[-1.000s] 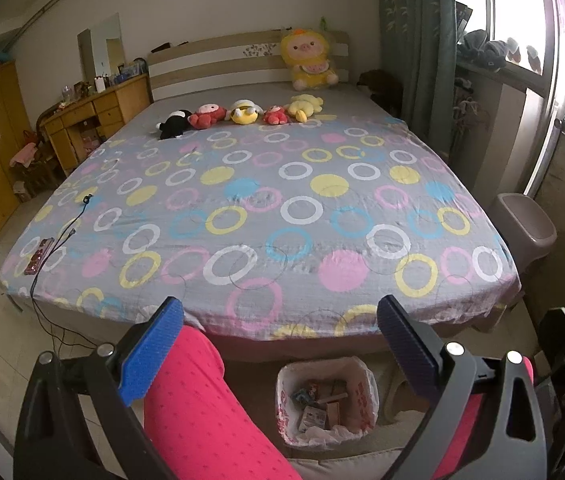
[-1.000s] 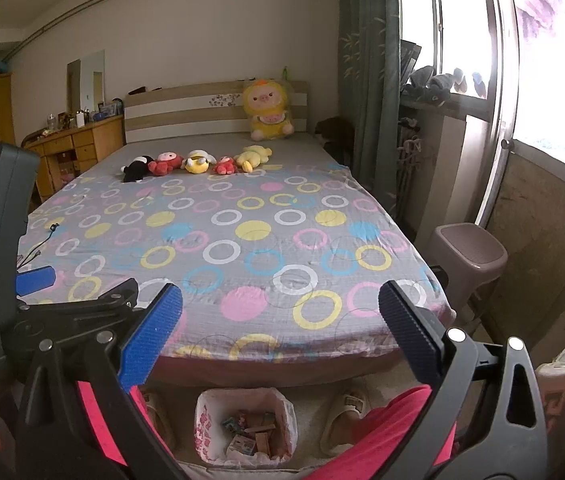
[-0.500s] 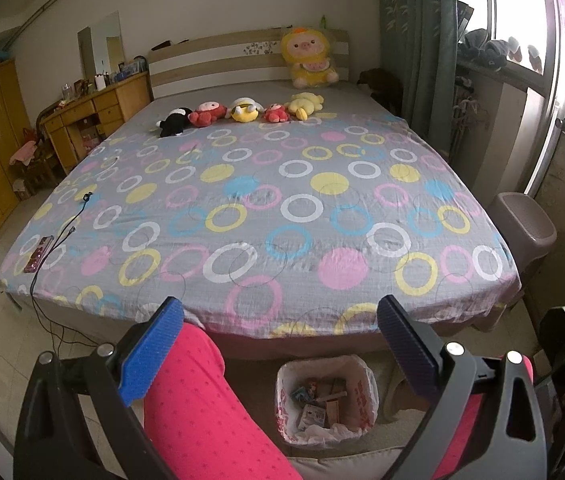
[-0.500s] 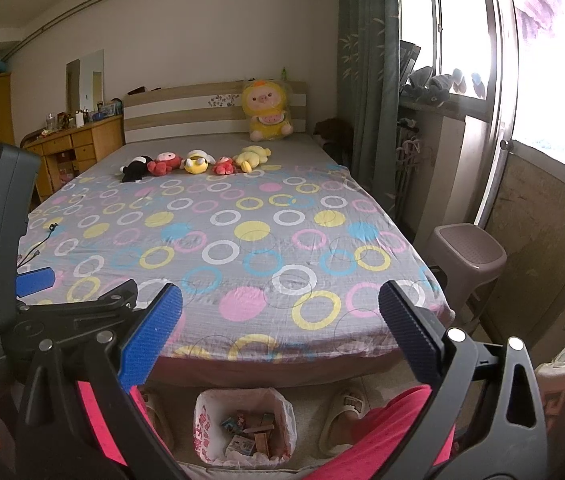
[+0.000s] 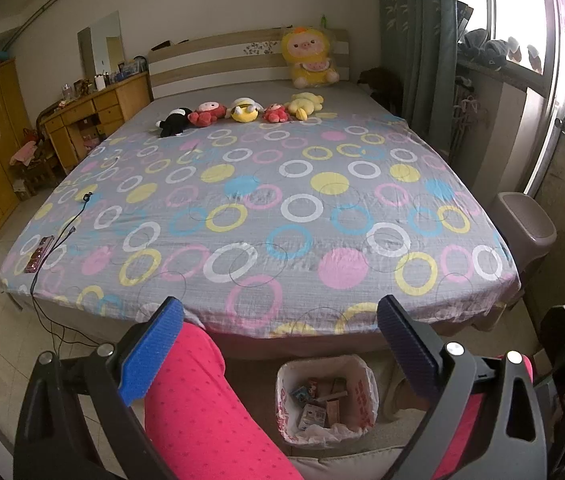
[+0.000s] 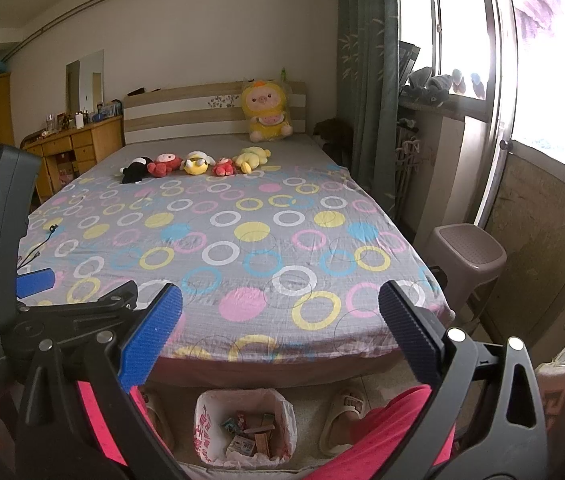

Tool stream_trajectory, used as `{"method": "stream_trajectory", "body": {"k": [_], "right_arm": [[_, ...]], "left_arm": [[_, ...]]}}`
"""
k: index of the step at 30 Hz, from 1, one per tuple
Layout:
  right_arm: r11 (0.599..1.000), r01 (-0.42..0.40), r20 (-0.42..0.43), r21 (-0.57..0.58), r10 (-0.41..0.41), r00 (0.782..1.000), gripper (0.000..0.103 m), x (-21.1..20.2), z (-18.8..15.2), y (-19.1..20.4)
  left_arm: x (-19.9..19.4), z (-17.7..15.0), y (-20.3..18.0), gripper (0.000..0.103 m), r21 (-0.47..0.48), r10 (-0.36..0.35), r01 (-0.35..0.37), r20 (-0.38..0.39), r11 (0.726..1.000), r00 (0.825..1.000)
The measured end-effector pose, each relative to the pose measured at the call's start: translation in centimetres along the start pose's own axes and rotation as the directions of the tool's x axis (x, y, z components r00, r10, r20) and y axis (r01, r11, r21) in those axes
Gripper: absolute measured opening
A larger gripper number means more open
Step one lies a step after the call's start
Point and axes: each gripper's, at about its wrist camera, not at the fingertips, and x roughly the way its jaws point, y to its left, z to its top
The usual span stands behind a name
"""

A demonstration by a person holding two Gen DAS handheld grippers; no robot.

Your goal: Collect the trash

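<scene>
I am holding my left gripper point(image 5: 278, 344) and my right gripper point(image 6: 280, 336) level in front of me, both with jaws spread wide and nothing between the blue pads point(image 5: 150, 354), so I am judging that I am between pickups or near the end of the collecting. The trash bin point(image 5: 327, 398), lined with a white bag printed in red, is sitting on the floor below and just ahead of both tools, between my legs in pink trousers point(image 5: 210, 412) and at the foot of the bed point(image 5: 266, 208); small boxes and wrappers point(image 6: 248, 436) are already lying in it. Beyond the fingertips I am looking across the ring-patterned sheet, and I am seeing no loose trash on it, only a row of plush toys point(image 5: 242, 114) far ahead by the headboard and a cable point(image 5: 62, 240) running off to the left of my left tool. The plastic stool point(image 6: 468, 256) is standing ahead and to the right. My next move, I think, is either searching the floor and bedside for leftover scraps or lowering a tool to the bag's rim to gather it up.
</scene>
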Motion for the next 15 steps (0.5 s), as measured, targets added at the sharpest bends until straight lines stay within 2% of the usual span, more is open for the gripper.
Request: {"method": "stream_trajectory", "body": {"k": [15], "right_arm": [[1.000,0.000,0.000,0.000,0.000,1.000,0.096,0.00,-0.01,0.00]], "left_arm": [[0.01,0.10,0.00,0.095,0.001,-0.001,0.001,-0.002,1.000,1.000]]}}
